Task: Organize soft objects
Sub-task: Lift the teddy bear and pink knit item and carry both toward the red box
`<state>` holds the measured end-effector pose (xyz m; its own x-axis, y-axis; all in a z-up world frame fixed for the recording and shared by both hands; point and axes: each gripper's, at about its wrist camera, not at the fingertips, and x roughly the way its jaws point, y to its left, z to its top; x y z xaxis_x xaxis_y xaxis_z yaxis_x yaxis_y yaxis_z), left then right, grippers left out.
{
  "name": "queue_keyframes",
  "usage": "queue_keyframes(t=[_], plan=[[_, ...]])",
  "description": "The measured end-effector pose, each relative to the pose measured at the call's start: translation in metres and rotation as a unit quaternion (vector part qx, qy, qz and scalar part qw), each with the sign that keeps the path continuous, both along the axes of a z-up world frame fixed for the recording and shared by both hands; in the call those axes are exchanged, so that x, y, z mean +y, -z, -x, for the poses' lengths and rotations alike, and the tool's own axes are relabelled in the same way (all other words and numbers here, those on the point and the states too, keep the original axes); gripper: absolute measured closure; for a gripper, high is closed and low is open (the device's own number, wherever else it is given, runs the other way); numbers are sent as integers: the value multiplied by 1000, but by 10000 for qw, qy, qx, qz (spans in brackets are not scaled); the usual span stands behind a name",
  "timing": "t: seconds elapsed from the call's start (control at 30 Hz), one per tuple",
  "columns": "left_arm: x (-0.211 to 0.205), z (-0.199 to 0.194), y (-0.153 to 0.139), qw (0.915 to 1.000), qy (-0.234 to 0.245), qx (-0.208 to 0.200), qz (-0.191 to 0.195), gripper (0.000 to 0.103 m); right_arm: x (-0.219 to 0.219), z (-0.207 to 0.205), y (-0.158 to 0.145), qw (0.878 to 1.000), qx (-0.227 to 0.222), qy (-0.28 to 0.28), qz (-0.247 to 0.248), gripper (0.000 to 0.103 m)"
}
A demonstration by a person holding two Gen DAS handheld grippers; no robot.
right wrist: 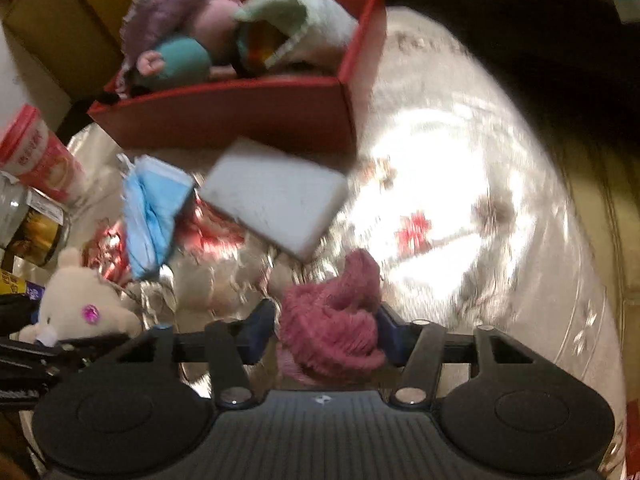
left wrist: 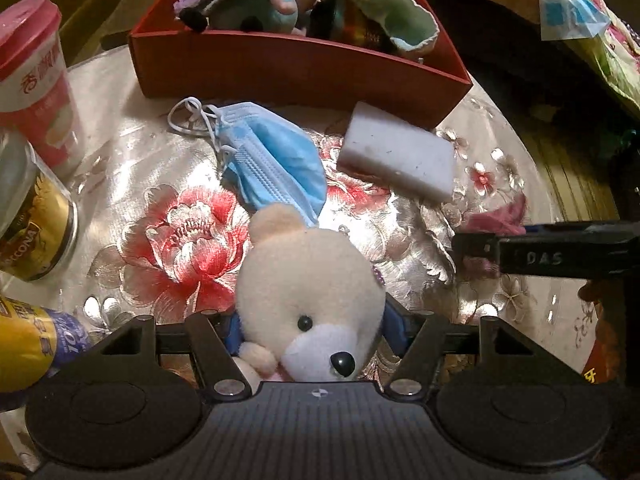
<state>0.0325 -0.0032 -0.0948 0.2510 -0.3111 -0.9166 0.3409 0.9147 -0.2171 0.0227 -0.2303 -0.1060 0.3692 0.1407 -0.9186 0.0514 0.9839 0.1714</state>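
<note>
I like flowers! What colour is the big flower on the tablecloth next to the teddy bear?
Red and pink with silvery-white edges: the big flower beside the teddy bear shows best in the left wrist view.

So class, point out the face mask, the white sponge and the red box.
face mask (left wrist: 276, 164), left wrist view, its blue pleated middle
white sponge (left wrist: 400, 152), left wrist view, its top face
red box (left wrist: 296, 68), left wrist view, its front wall

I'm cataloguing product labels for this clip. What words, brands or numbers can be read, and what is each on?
"DAS": on the right gripper finger, seen sideways from the left wrist.
"CCONA": cut-off brand on the gold-labelled jar.
"10": on the yellow and blue packet; the rest is unreadable.
Pink cup: Chinese characters, too distorted to read.
Right wrist view: all print too blurred.
</note>
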Motion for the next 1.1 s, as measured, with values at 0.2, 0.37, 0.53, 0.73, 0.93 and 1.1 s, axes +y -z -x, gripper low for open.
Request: queue_keyframes(t=[0.2,0.37,0.53,0.73,0.93,1.1], plan=[[-6,3,4,9998,97,-34,-172,39,0,11,2,9999,82,41,137,70],[-5,7,5,9993,138,-110,-342,39,4,15,-1,9998,45,47,194,69],[-4,9,10,9991,179,70,-384,36,9,23,2,9996,141,36,226,63],[-7,13,21,9971,334,148,-661,31,14,26,2,9993,89,-10,355,65],[1,17,19,9974,361,114,-614,22,6,23,3,9997,108,130,181,57],[9,17,14,9980,298,111,-541,20,2,23,2,9996,139,213,82,49]])
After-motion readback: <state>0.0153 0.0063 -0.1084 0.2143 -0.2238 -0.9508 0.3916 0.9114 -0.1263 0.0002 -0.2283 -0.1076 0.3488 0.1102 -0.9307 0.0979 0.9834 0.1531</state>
